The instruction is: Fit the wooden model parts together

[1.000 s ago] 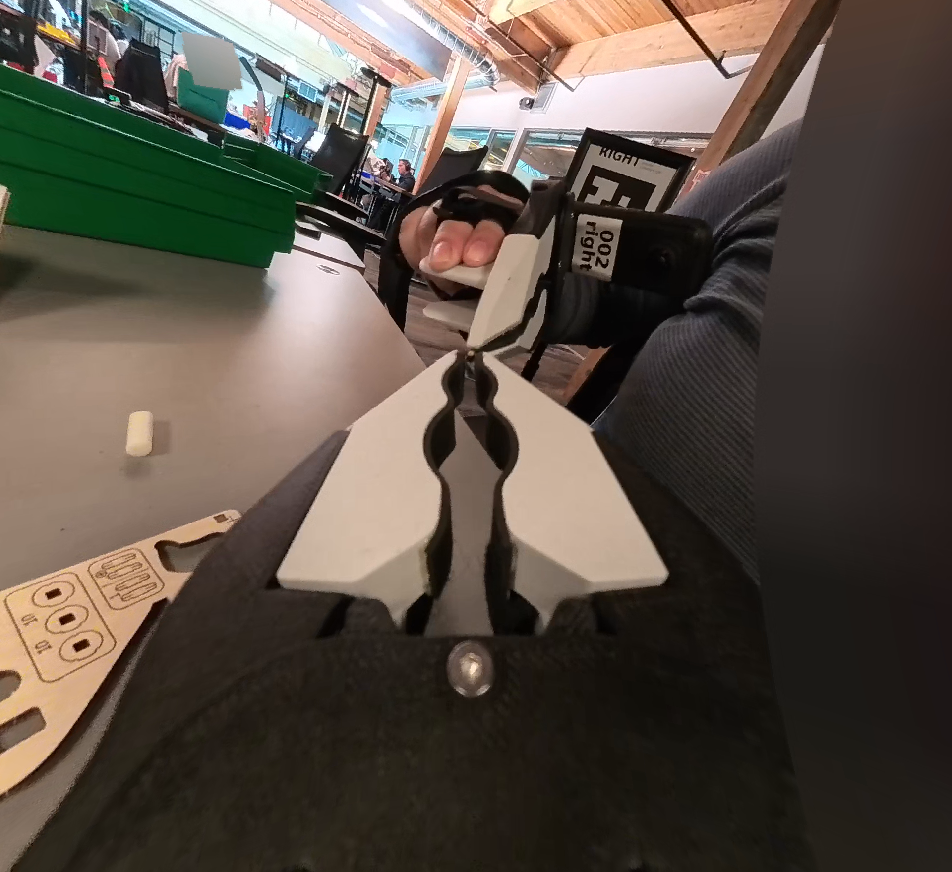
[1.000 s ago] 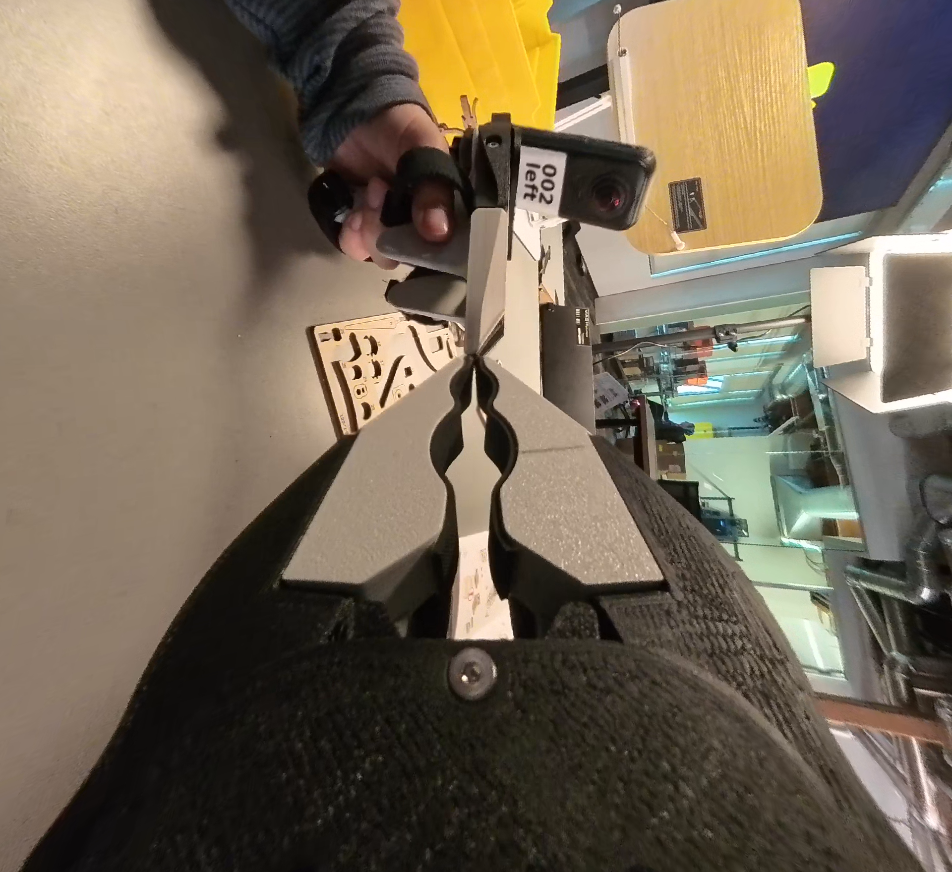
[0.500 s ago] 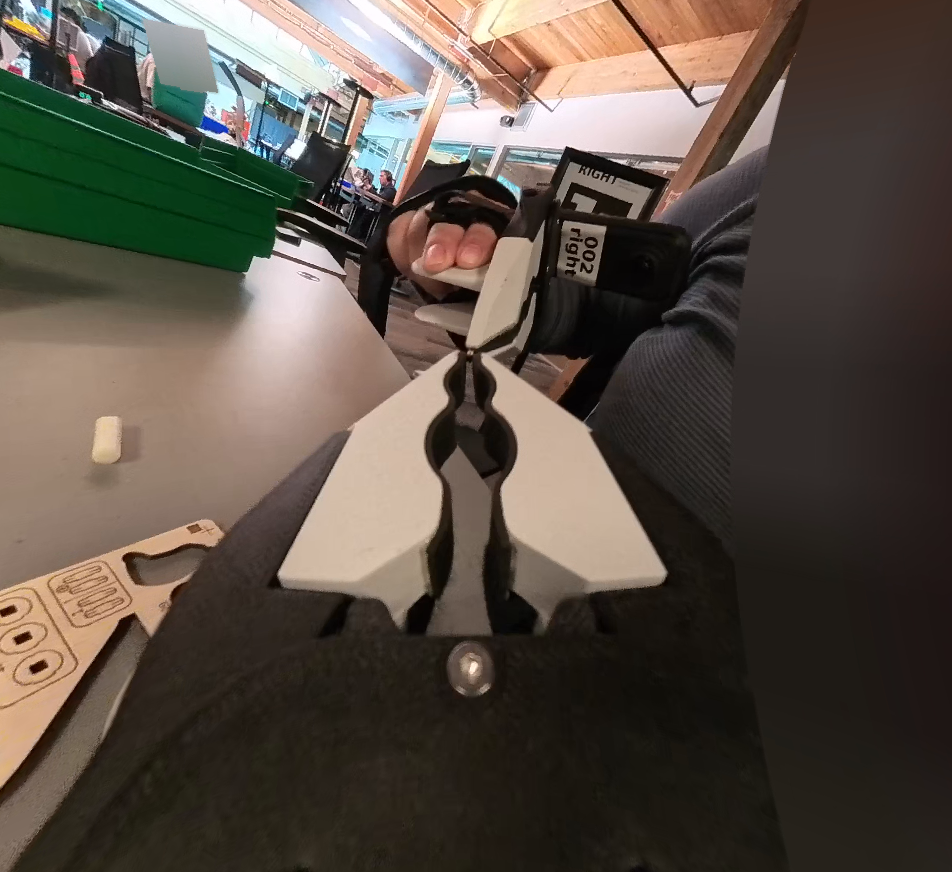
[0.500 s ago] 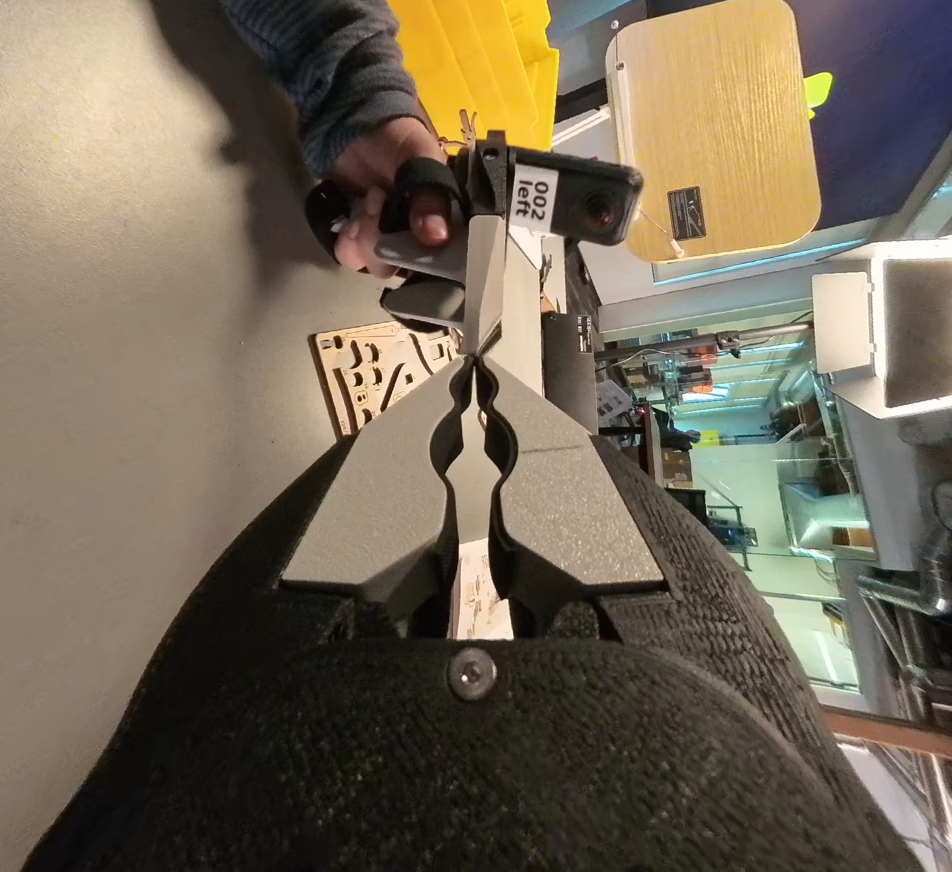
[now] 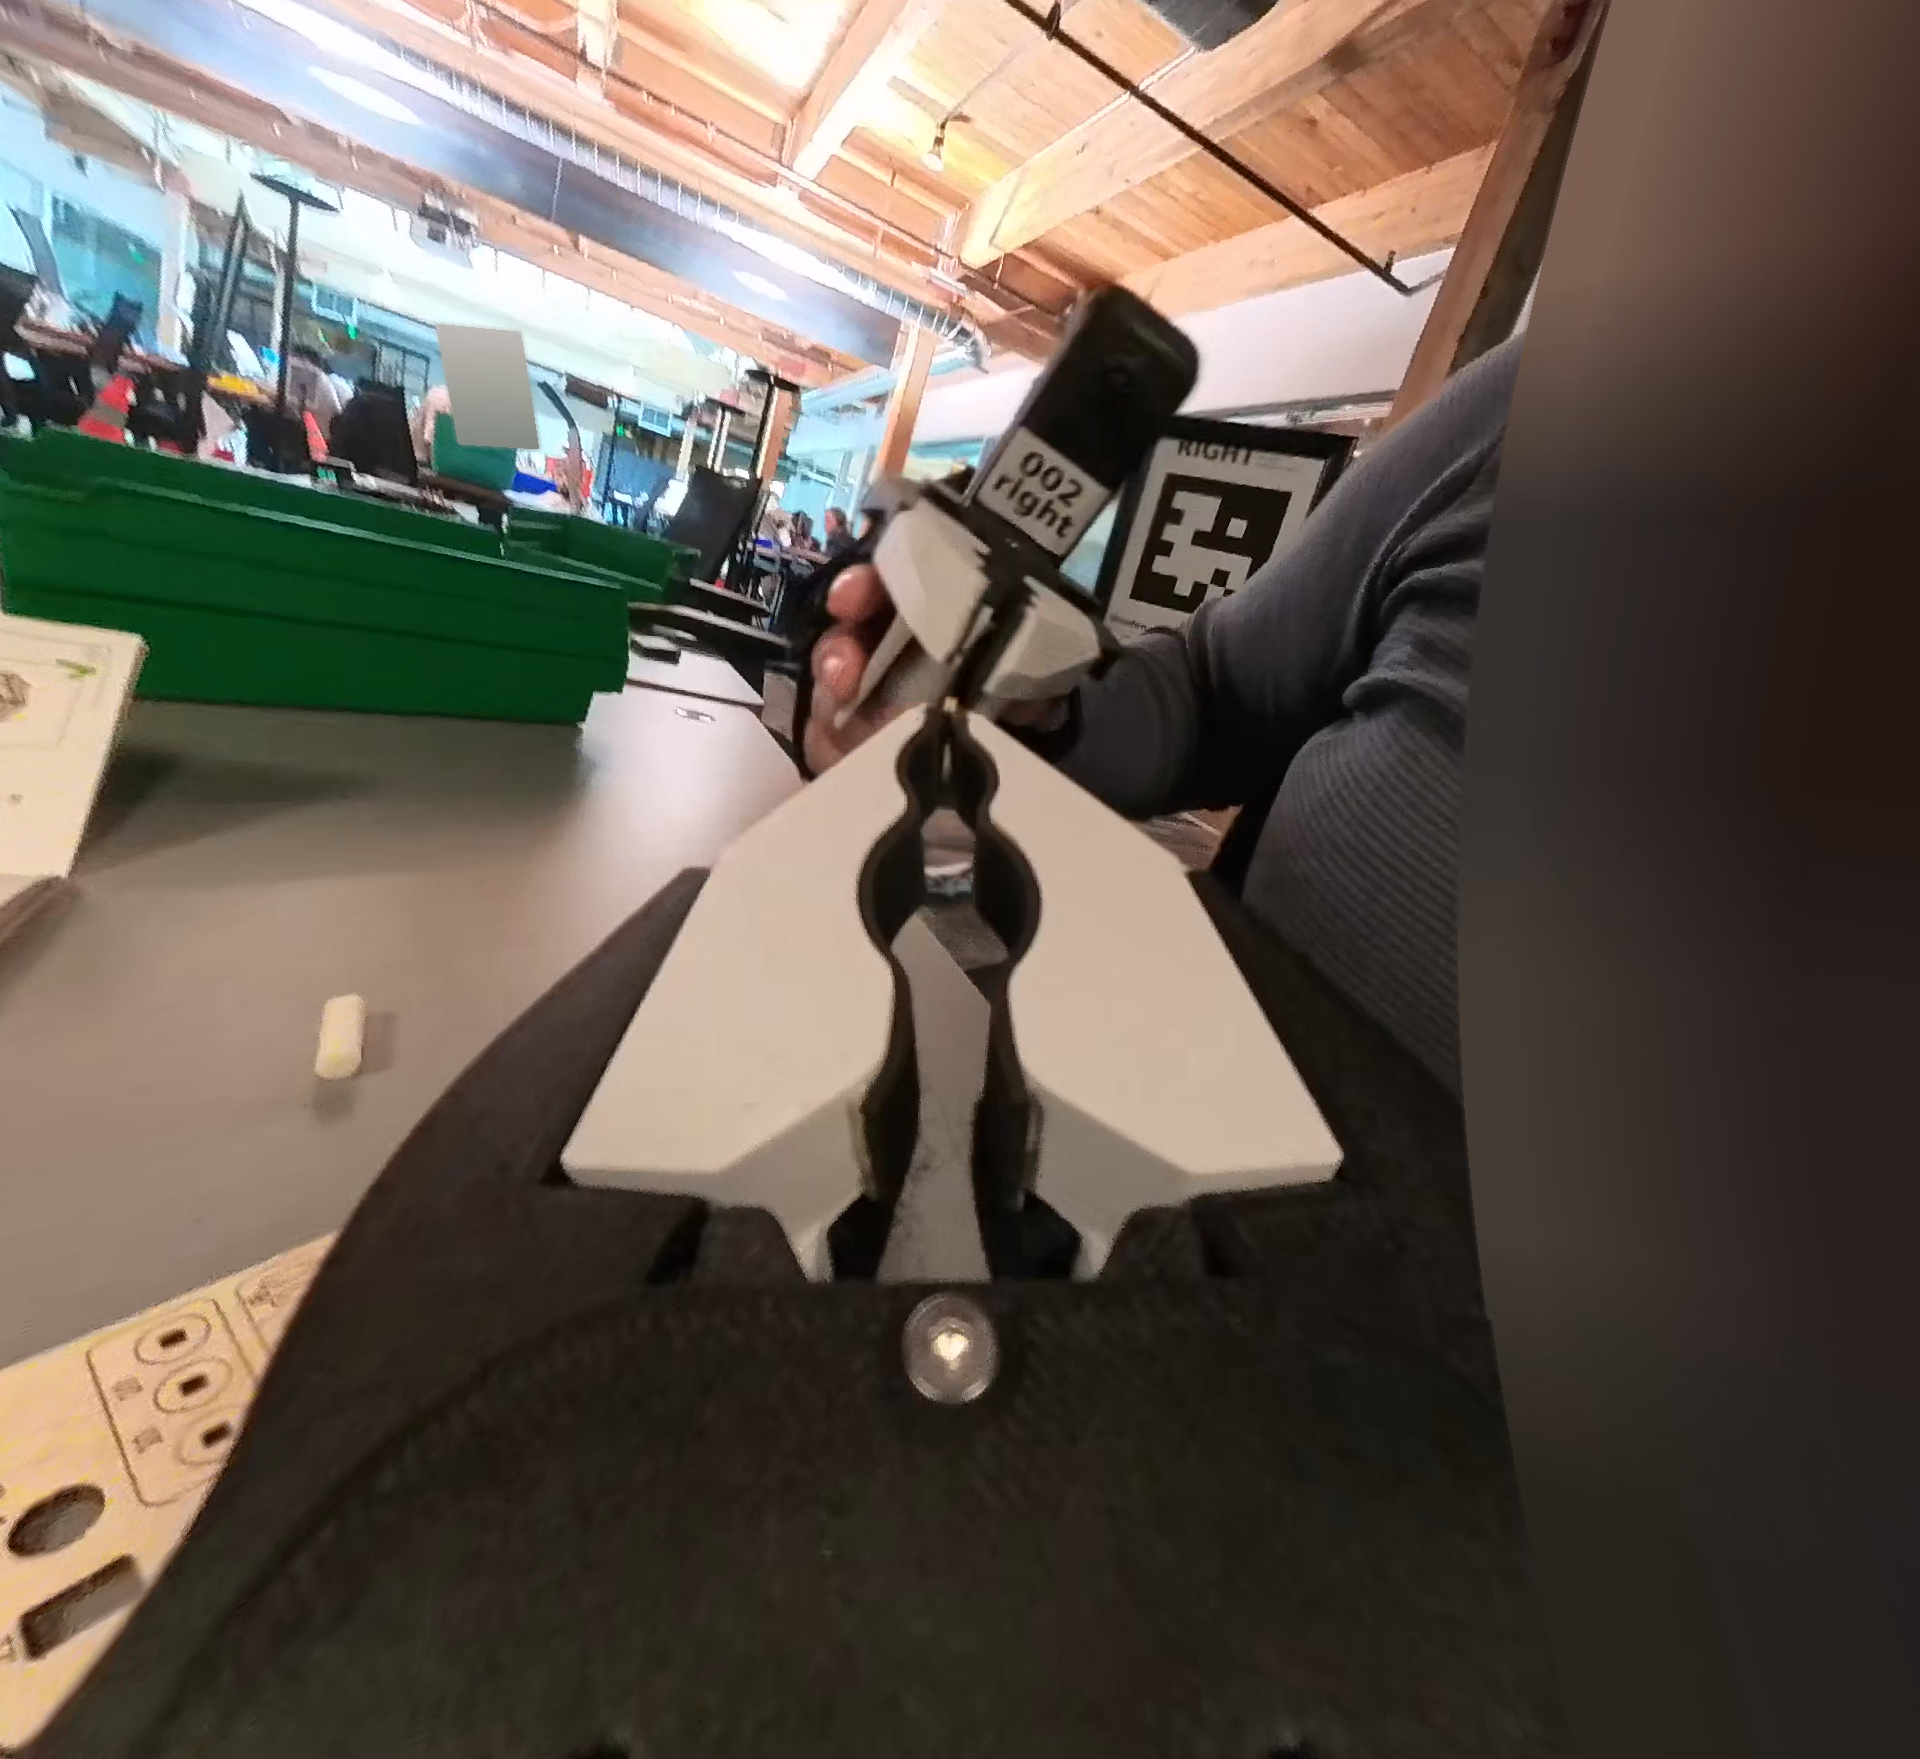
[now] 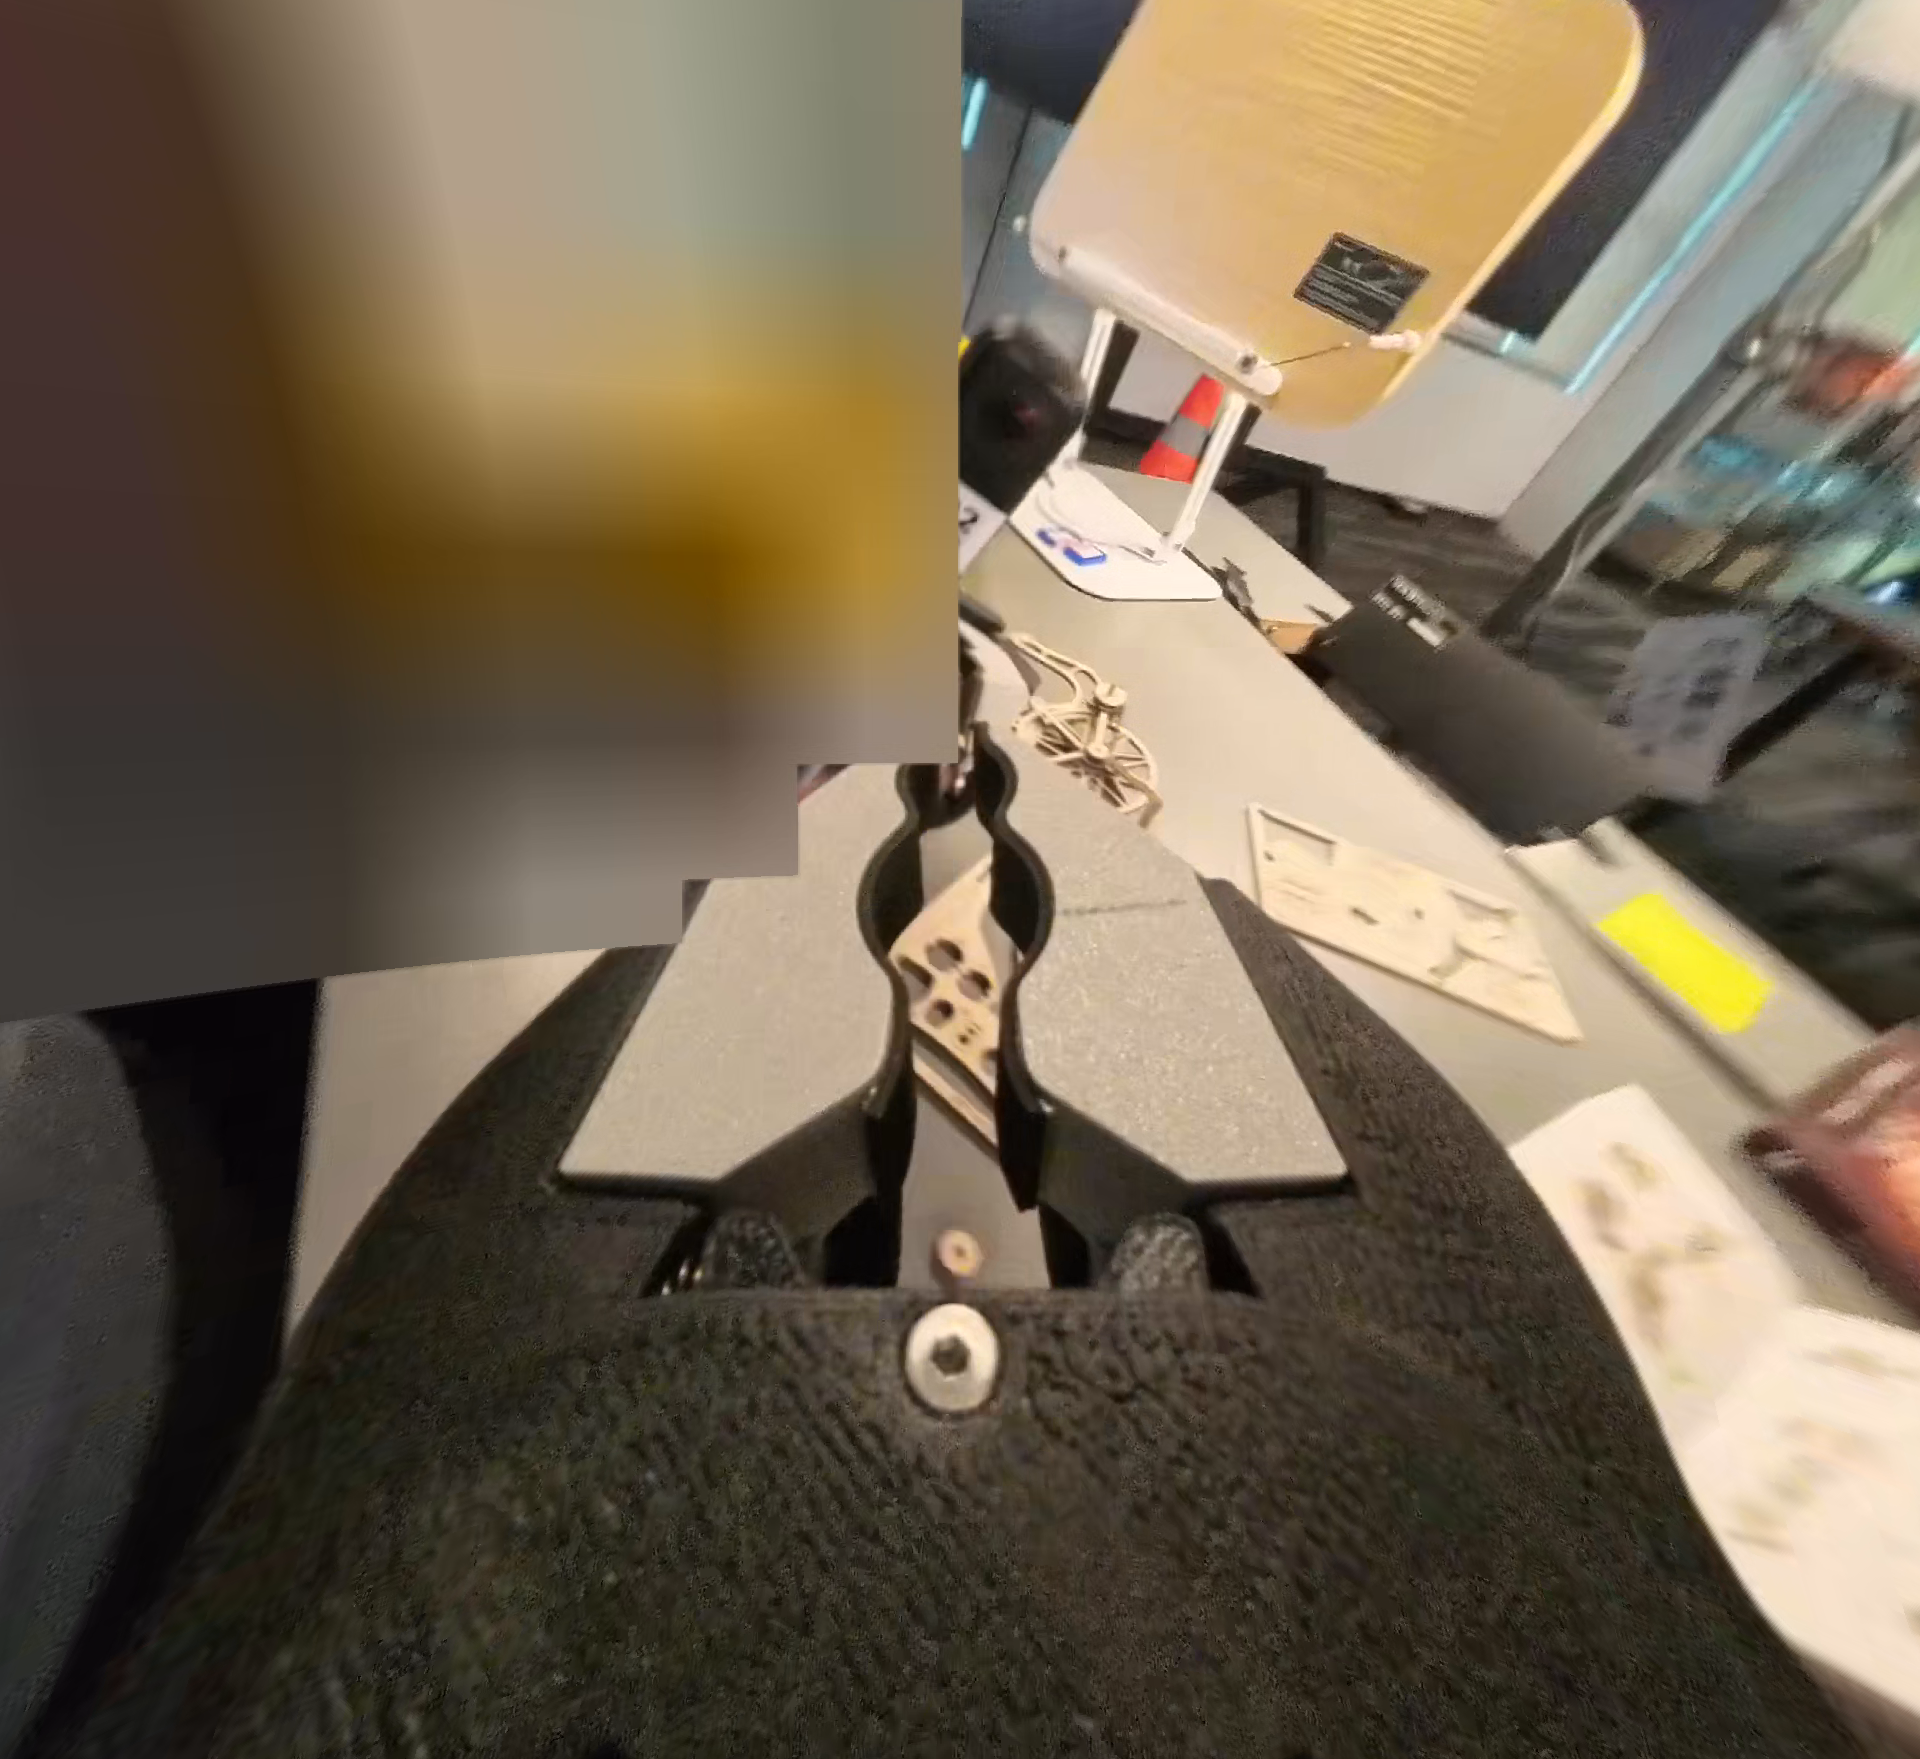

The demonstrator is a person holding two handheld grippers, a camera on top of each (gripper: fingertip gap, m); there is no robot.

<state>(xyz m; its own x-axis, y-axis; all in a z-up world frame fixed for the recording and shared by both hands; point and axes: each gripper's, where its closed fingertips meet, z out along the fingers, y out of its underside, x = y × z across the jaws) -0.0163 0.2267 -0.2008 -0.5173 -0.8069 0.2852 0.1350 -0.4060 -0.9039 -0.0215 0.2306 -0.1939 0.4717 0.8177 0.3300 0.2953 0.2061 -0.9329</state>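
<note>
Wooden spoked model (image 6: 1086, 745); perforated sheet (image 6: 1408, 916)

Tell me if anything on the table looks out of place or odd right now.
Only one stray: a small white pellet-like piece lies alone on the grey table, apart from the wooden sheets. The part-built wooden model lies tipped on its side. Nothing looks spilled or broken.

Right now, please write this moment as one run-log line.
left gripper: shut | right gripper: shut, tips meeting left's | anything held: too small to tell | wooden model: on table, apart
</note>
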